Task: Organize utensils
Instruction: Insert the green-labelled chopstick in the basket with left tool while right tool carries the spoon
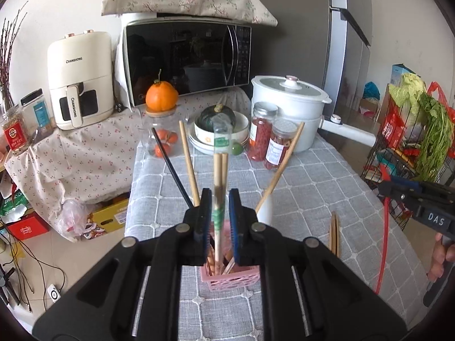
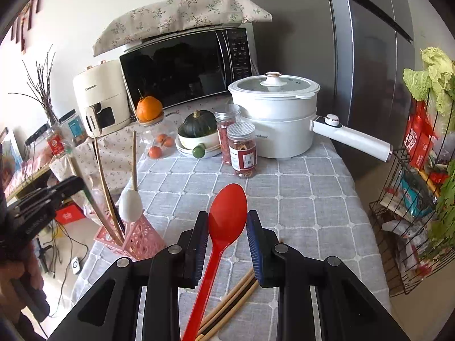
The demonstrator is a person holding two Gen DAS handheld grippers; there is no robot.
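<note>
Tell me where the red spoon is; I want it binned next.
In the right wrist view the red spoon lies between the open right gripper fingers, on the grey tablecloth, beside loose chopsticks and right of the pink holder.

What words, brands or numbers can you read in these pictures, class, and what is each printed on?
"CHANGHONG": front of the air fryer, upper body.
"CHANGHONG": again, down its handle.
"DAS": label on the right gripper.
Too small or blurred to read: jar labels, microwave panel, chopstick wrapper, red packets, pot logo.
</note>
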